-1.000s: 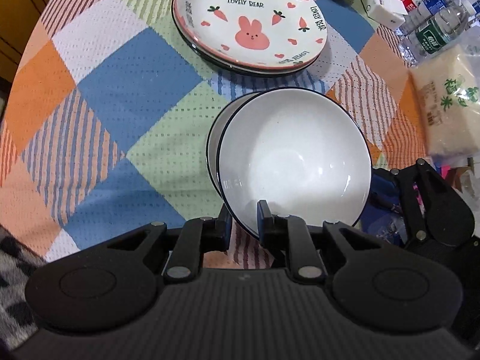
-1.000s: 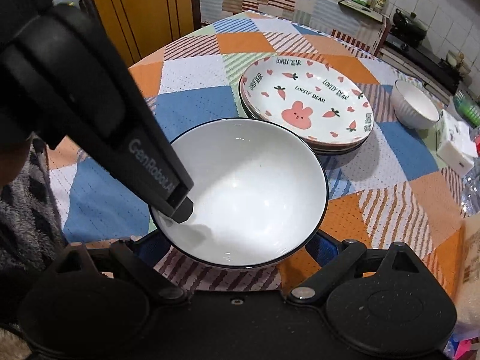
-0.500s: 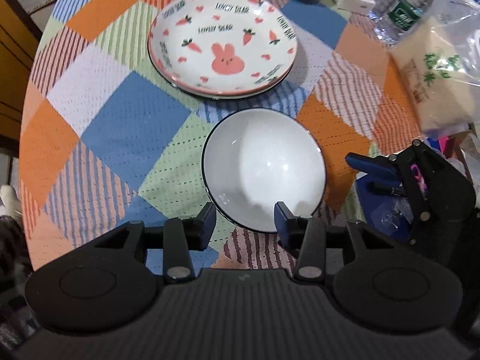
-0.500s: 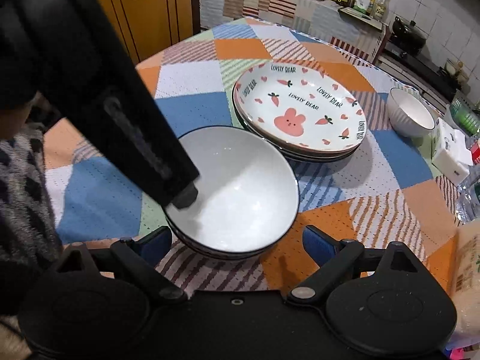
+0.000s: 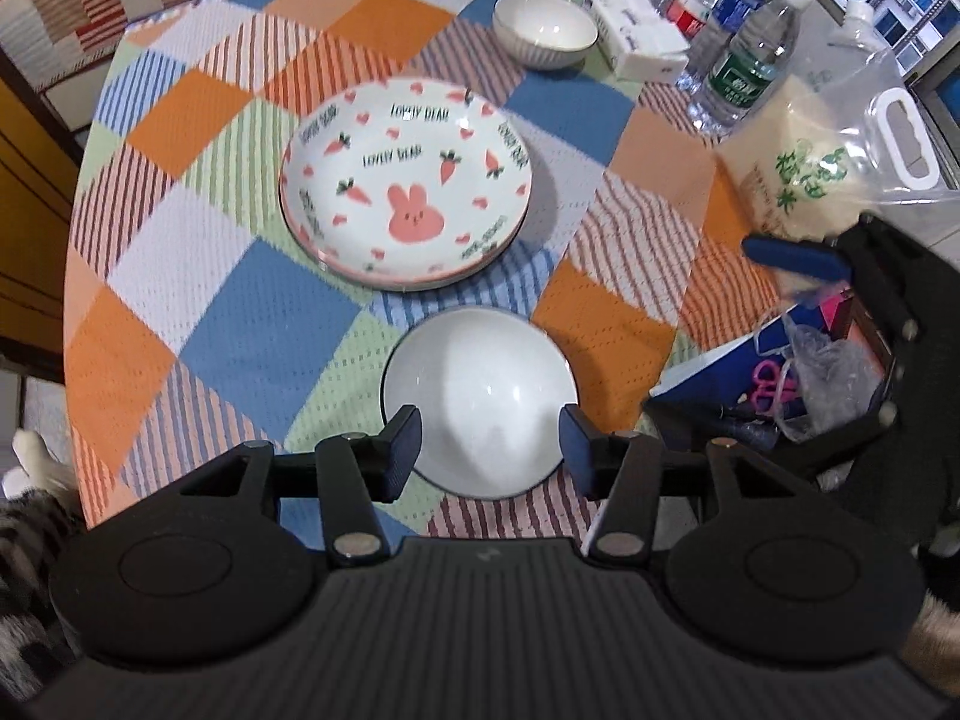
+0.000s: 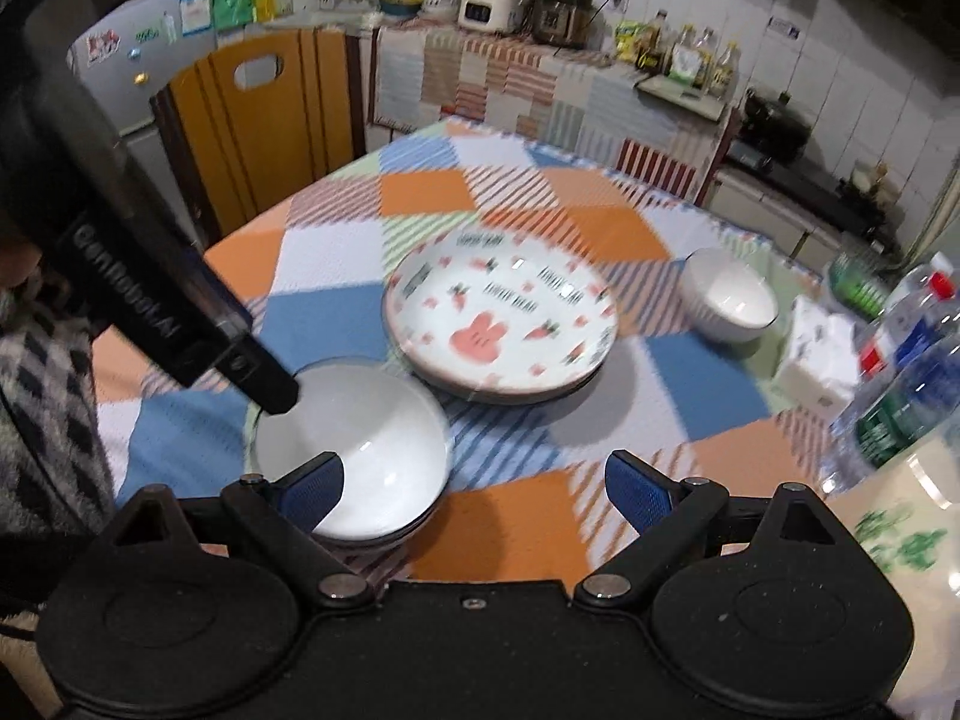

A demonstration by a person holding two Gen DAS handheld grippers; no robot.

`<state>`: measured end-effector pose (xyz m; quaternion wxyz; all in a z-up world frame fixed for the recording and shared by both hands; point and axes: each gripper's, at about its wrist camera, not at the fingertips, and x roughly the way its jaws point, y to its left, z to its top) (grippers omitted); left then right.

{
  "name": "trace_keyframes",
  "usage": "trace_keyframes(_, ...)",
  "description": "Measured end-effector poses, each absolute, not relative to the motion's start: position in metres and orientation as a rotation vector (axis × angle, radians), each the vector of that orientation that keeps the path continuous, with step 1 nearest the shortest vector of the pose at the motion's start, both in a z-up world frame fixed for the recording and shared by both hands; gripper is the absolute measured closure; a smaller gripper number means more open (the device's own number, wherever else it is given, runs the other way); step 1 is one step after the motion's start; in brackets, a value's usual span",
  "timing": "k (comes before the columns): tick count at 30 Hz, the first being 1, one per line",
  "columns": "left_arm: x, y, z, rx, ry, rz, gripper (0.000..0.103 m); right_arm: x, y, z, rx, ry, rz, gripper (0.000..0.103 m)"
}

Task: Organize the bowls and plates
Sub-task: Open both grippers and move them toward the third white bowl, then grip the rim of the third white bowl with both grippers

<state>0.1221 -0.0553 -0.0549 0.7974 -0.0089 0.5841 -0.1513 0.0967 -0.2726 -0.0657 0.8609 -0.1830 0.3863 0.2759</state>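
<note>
**Bowls nested at the near edge, both claws clear of them**

Bowls come first: a white bowl [image 5: 477,399] with a thin dark rim sits on the patchwork-clothed bench [image 5: 252,336] close to the near edge, and the right wrist view shows a second rim under it, so it rests nested in another bowl. The left claw [image 5: 489,447] hangs above this stack with its jaws parted; they have just been opening, and nothing is between them, the bowl lying well below on the cloth. The right claw [image 6: 474,489] is spread wide and empty, its blue pads over the near side of the bench, the left pad above the bowl's rim without touching it. In that view the left claw's black body crosses the upper left, its tip over the far edge of the bowl.

Just beyond the bowls stands a stack of plates [image 5: 405,207]; the top one is white with a pink rabbit, carrots, hearts and the words "LOVELY BEAR", and the edges of other plates show beneath it. The plates and the nested bowls are close but apart.

Farther back, toward the far right of the bench, a small ribbed white bowl [image 5: 545,30] stands alone. Beside it lies a white tissue pack [image 5: 636,42], then several water bottles [image 5: 747,69] and a clear bag of rice [image 5: 822,162] along the right edge. A wooden chair [image 6: 252,120] stands behind the bench.
</note>
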Motion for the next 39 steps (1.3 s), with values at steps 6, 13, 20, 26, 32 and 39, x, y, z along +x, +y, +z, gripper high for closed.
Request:
trace_keyframes(6,0.134,-0.071,-0.047,0.064,1.204,-0.345,0.053,0.127,-0.292,-0.054,-0.331,0.755,0.550,0.007)
trace_keyframes(13,0.178,-0.074,-0.053,0.024,1.205,-0.342,0.053,0.171,-0.306,-0.066,-0.299,0.721,0.478,0.007)
trace_keyframes(20,0.241,-0.074,-0.062,-0.044,1.145,-0.341,0.053,0.229,-0.319,-0.080,-0.135,0.690,0.407,0.007)
trace_keyframes(26,0.302,-0.081,-0.086,-0.192,1.064,-0.309,0.055,0.278,-0.323,-0.106,-0.039,0.699,0.351,0.007)
trace_keyframes(32,0.356,-0.096,-0.121,-0.380,1.037,-0.281,0.055,0.329,-0.343,-0.139,0.138,0.789,0.248,0.011)
trace_keyframes(39,0.403,-0.109,-0.158,-0.514,1.045,-0.229,0.056,0.367,-0.361,-0.165,0.267,0.799,0.120,0.015)
